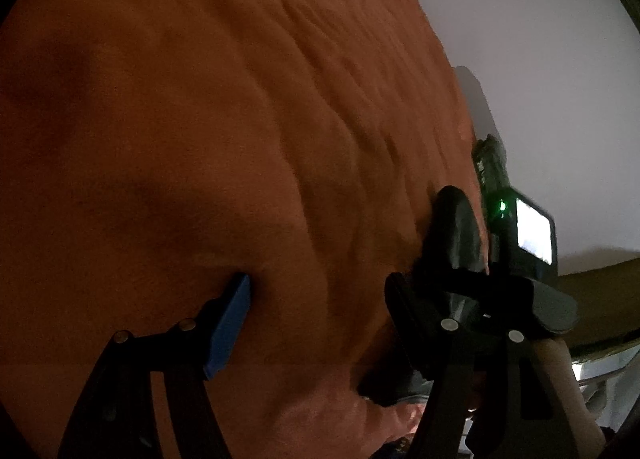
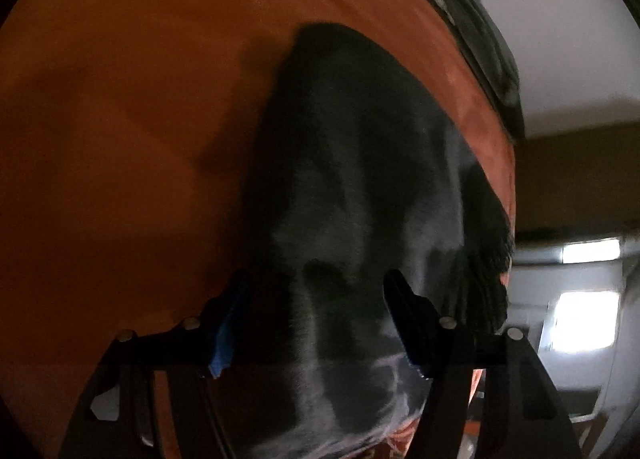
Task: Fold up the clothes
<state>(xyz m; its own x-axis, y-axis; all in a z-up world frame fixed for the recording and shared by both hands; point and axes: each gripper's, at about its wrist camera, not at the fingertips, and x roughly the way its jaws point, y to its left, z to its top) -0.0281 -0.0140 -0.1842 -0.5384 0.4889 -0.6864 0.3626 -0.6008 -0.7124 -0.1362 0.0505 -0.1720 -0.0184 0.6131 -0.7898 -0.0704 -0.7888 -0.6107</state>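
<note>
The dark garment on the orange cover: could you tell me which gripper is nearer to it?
Right. The right gripper is directly over the dark garment, its open fingers straddling the cloth. The left gripper faces only the orange cover; no dark garment shows in its view.

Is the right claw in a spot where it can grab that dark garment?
Probably yes. The right claw hangs open right over the dark garment, which lies on the orange cover, with cloth already between its fingers and nothing in the way.
</note>
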